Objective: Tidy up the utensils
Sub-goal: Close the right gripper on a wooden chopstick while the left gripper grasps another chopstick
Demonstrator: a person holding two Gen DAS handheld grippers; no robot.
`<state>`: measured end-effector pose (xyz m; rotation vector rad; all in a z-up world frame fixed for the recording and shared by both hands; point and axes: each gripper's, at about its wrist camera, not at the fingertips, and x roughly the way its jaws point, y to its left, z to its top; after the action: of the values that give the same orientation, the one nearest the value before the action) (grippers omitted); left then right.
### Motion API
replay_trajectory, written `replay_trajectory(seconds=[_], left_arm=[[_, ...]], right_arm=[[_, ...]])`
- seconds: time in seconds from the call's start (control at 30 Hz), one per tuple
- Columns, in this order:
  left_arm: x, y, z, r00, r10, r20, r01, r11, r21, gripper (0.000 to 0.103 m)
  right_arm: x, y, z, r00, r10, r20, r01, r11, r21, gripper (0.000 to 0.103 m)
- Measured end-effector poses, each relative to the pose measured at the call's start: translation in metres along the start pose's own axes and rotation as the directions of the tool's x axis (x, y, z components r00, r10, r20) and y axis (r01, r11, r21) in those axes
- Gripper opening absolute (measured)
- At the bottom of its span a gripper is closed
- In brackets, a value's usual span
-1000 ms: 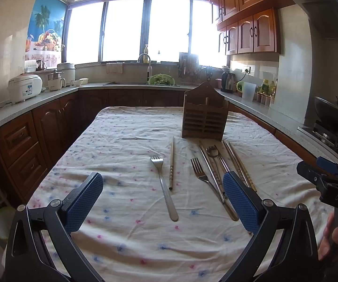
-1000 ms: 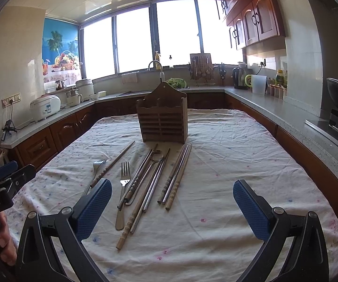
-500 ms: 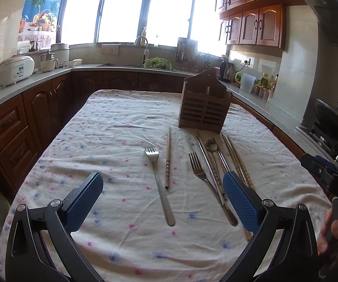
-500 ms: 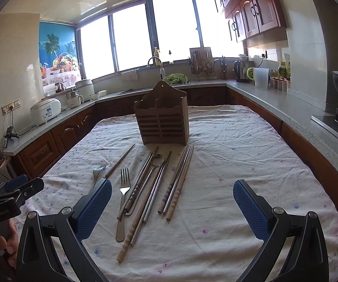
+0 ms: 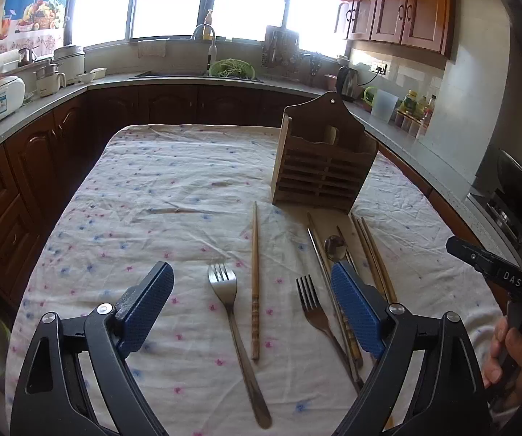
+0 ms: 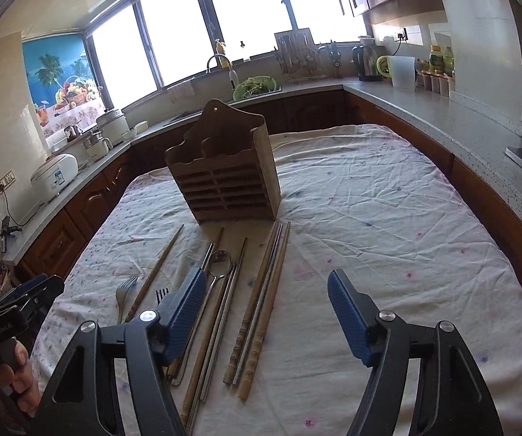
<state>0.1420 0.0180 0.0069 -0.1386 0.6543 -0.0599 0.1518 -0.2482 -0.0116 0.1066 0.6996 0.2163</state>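
Both my grippers' jaws had just been closing, nothing between them, still apart. The left gripper [image 5: 252, 292] framed a fork [image 5: 233, 323] and chopstick [image 5: 255, 283]; the right gripper [image 6: 266, 299] straddled three chopsticks [image 6: 261, 312], nearer the wooden holder [image 6: 224, 178] than before.

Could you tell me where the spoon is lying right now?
In the left wrist view the spoon lies on the tablecloth right of centre, bowl toward the wooden holder, among the metal chopsticks and right of the two forks.

Wrinkled cloth tablecloth [image 5: 174, 196], slatted matt wooden holder [image 5: 321, 178], shiny metal fork [image 5: 230, 312], turned wooden chopstick [image 5: 255, 272].
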Motion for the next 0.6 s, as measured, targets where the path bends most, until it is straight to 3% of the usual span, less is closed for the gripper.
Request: replay_trajectory(seconds=[0.43,0.6], left_arm=[[0.108,0.001,0.049,0.984,-0.013,-0.177,0.015,1.000,0.014,0.069],[0.148,-0.004,0.055,0.969,-0.014,-0.249,0.023,0.999,0.032,0.055]], right_arm=[[0.105,-0.021,0.042,0.986,0.024,-0.164,-0.010,0.996,0.086,0.038],[0.137,-0.028,0.047,0.979,0.028,-0.204,-0.003,0.993,0.122,0.026]])
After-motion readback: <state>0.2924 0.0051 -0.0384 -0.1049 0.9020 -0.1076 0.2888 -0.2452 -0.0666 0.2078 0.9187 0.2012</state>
